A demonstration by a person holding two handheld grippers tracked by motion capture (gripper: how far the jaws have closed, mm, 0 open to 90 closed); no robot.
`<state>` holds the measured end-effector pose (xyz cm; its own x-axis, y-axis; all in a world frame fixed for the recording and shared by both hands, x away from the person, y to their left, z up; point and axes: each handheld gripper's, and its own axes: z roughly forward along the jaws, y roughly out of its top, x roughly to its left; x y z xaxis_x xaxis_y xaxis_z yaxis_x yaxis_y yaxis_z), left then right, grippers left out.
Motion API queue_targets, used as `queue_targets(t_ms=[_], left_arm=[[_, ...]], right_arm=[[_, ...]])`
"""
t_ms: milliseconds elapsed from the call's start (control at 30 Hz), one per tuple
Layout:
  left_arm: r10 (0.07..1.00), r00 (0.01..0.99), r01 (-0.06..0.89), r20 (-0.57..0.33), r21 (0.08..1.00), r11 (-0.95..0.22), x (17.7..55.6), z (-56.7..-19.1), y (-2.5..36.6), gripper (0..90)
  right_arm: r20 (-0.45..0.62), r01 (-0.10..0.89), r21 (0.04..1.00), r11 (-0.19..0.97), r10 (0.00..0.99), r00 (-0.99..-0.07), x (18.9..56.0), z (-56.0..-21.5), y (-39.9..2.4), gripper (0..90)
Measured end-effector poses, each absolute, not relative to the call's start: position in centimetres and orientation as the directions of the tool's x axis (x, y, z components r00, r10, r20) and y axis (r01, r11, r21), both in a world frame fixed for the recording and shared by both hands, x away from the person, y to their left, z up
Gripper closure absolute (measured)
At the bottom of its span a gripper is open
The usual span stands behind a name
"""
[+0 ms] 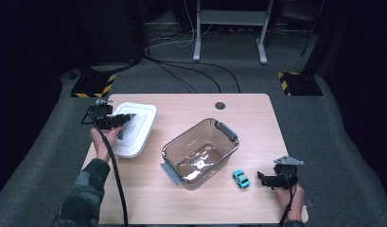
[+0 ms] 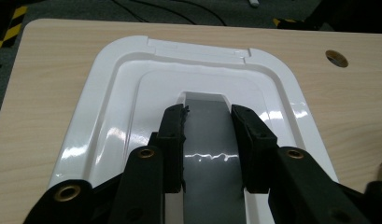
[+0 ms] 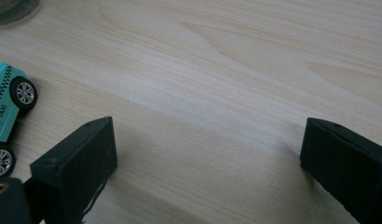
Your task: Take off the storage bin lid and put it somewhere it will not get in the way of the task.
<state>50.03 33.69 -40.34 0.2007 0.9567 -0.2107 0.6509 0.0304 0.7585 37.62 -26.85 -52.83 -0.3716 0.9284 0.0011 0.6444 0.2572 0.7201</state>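
The left hand-held gripper (image 2: 207,140) is clamped on the grey handle (image 2: 208,154) sunk in the glossy white lid (image 1: 133,128), which lies at the tabletop's (image 1: 257,118) left. The right hand-held gripper (image 3: 205,168), its jaws apart, shows "TAXI" on the teal car (image 3: 5,112) beside the clear bin (image 1: 200,152).

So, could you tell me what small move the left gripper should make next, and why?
Probably lift the white lid straight up: the left gripper has its jaws on either side of the grey handle, and the clear bin beside it stands open.
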Motion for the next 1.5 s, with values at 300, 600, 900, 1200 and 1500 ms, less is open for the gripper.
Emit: queue_targets(t_ms=[300, 600, 900, 1200, 1500], left_arm=[[0.961, 0.15, 0.684, -0.234, 0.726, 0.07, 50.3, -42.6, 34.9, 66.5], [0.96, 0.114, 0.707, -0.255, 0.7, 0.102, 50.5, -44.6, 35.9, 66.4], [0.96, 0.082, 0.726, -0.269, 0.676, 0.127, 50.6, -46.3, 36.4, 66.4], [0.967, 0.049, 0.718, -0.251, 0.682, 0.141, 50.4, -47.6, 36.4, 66.4], [0.963, 0.031, 0.722, -0.266, 0.673, 0.163, 50.1, -48.8, 36.7, 66.3]], right_arm=[[0.001, 0.644, 0.72, 0.257, 0.928, -0.372, 37.6, -52.8, -26.8, 3.1], [0.001, 0.644, 0.72, 0.257, 0.928, -0.372, 37.6, -52.8, -26.9, 3.1], [0.002, 0.644, 0.72, 0.257, 0.928, -0.372, 37.6, -52.8, -26.8, 3.1], [0.002, 0.644, 0.72, 0.256, 0.929, -0.371, 37.6, -52.8, -26.8, 3.1], [0.001, 0.644, 0.72, 0.257, 0.928, -0.372, 37.6, -52.8, -26.9, 3.1]])
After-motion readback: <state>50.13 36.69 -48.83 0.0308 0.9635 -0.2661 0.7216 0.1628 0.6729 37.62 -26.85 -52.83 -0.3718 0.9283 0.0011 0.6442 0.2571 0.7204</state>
